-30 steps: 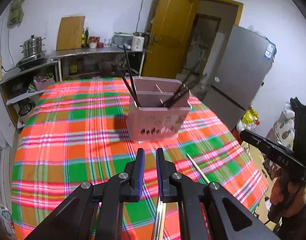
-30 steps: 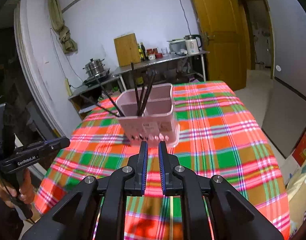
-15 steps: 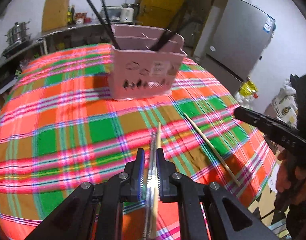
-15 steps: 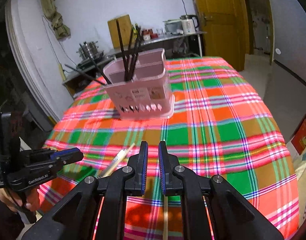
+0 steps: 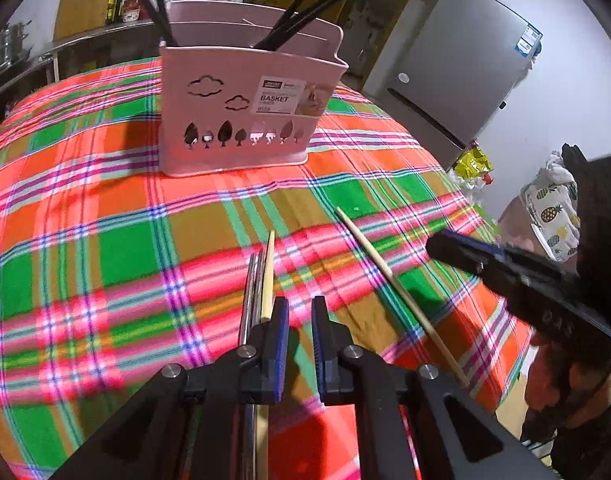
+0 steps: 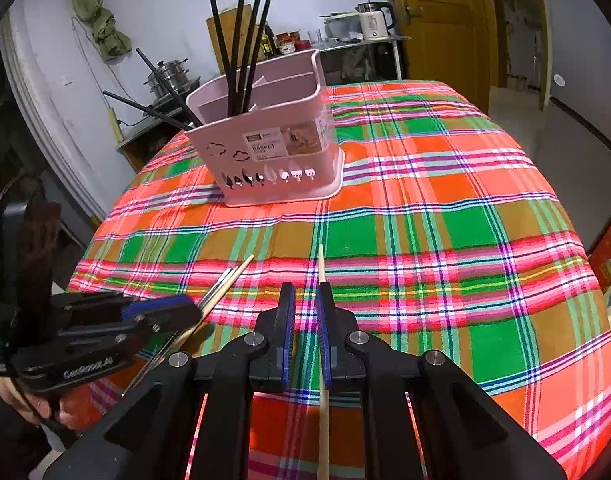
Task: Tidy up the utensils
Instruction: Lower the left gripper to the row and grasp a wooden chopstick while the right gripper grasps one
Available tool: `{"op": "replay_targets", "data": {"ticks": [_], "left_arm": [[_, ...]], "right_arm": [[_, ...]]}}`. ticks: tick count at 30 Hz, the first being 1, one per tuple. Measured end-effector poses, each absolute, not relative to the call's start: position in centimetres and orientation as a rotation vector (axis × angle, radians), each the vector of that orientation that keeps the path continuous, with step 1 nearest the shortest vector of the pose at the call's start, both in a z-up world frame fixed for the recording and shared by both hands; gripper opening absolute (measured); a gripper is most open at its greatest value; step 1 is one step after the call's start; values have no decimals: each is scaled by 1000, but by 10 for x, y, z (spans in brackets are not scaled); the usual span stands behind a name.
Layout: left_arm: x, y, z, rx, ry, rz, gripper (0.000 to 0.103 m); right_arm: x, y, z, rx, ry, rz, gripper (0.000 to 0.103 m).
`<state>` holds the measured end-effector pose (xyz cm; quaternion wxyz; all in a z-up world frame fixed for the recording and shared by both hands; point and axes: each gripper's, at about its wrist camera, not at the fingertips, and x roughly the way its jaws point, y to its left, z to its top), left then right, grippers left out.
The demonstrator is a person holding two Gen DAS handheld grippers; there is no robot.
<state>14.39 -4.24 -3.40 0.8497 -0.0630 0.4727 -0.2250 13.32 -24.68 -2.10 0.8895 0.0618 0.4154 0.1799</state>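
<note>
Pink basket (image 5: pixel 241 120) is stood at 12 o'clock on the plaid counter (image 5: pixel 105 240), black chopsticks (image 6: pixel 241 48) kept inside. Left claw (image 5: pixel 299 344) is narrowed, nothing gripped; metal and wooden sticks (image 5: pixel 261 276) are laid just at its 11 o'clock. Right claw (image 6: pixel 305 332) is narrowed, empty, positioned over a lone wooden chopstick (image 6: pixel 321 264).

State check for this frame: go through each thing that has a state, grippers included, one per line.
Pink basket: upright on the tablecloth, black chopsticks standing inside.
Lone wooden chopstick: flat on the cloth, ungripped.
Chopstick bundle: flat on the cloth, ungripped.
Left gripper: shut, empty.
Right gripper: nearly shut, holding nothing.
</note>
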Motion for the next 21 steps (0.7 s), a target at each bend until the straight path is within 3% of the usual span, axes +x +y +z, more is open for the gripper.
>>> {"op": "replay_targets", "data": {"ticks": [21], "left_arm": [[193,-74,-55,87,988,-392,10]], "right_arm": [[148,-251,-40,156,904,380,11]]}}
